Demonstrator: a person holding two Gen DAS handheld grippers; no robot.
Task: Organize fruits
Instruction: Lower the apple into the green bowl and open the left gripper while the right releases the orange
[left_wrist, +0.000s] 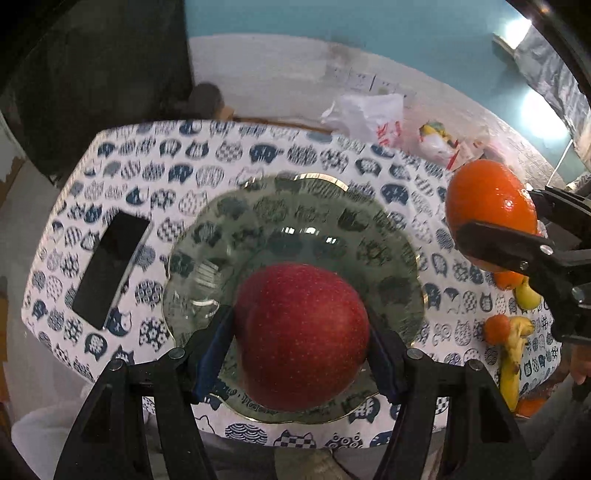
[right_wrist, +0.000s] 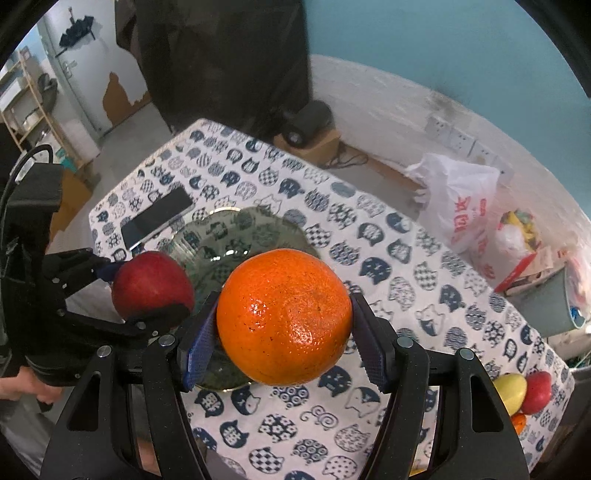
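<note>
Left gripper: your left black two-finger gripper with blue pads (left_wrist: 301, 332) is clamped across the widest part of a round, deep-red apple (left_wrist: 303, 334), one pad on each flank, and carries it in the air over the dish.
Right gripper: your right black two-finger gripper with blue pads (right_wrist: 284, 325) is closed the same way on a round, bright orange mandarin-type fruit (right_wrist: 284, 317), which hangs clear of the cloth just beside the dish.
Apple, handling: you can judge it firm, fairly heavy and smooth-skinned, so it may slip or roll; keep the pads on its widest girth and set it low before letting go.
Orange, handling: its pebbled peel should give the pads more bite, but the flesh yields, so hold no harder than you need; the grip across the middle looks sound.
Apple, look: dark red with fine pale speckles, glossy, no stem visible from here.
Orange, look: saturated orange, dimpled skin with a few dark specks and a wet-looking shine.
Dish: the green-tinted scalloped glass plate with a gold rim (left_wrist: 399, 229) lies bare below both fruits; it is hard and breakable, so you should not drop anything on it.
Table: a white cloth printed with blue cat heads (left_wrist: 236, 151) covers it; a black phone (left_wrist: 109, 267) lies beside the dish.
Other fruit: a yellow banana (left_wrist: 511, 363) and smaller orange and yellow fruits sit at the cloth's edge, well apart from the dish.
</note>
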